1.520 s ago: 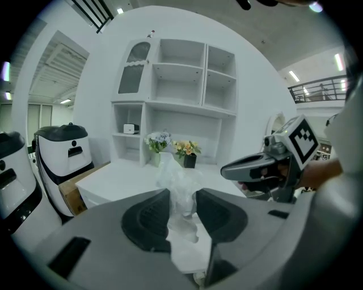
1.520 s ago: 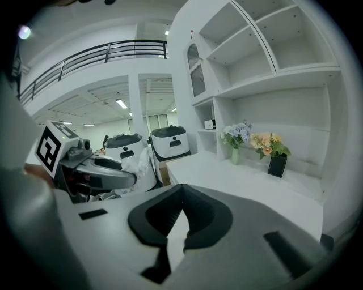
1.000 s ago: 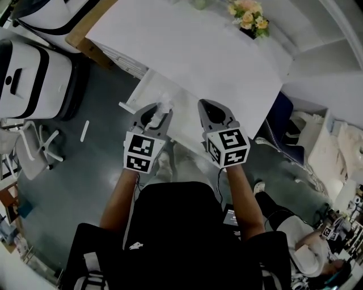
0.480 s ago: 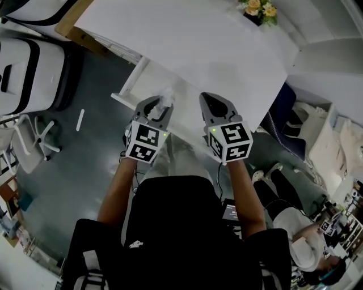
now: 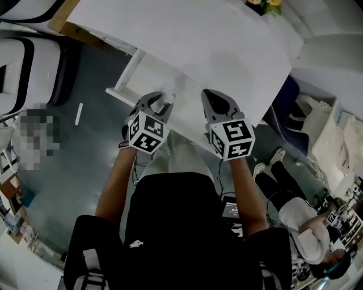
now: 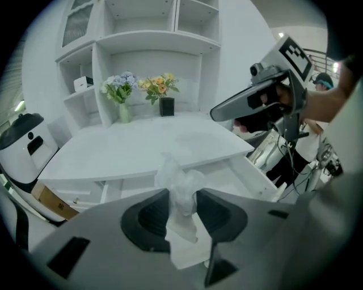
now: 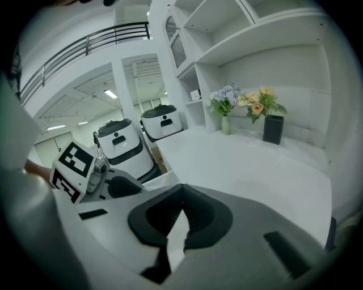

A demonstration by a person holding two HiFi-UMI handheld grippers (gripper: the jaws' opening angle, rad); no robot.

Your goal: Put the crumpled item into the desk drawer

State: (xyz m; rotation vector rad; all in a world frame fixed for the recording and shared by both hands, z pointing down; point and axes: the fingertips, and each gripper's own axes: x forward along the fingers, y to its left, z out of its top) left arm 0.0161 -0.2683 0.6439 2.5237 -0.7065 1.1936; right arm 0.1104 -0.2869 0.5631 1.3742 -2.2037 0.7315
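Observation:
My left gripper is shut on a white crumpled tissue, which sticks up between the dark pads. It hangs over the near part of the open white desk drawer, which is pulled out from under the white desk top. In the left gripper view the drawer lies just beyond the tissue. My right gripper is beside the left one, over the desk's front edge. Its jaws meet at the tips with nothing between them. The right gripper also shows in the left gripper view.
White shelves stand behind the desk, with two flower vases on the desk's far side. White machines and a cardboard box sit on the floor at left. A seated person is at lower right.
Both grippers have sunk toward the desk and drawer. The left one has dropped more and rolled a little, still gripping the tissue.

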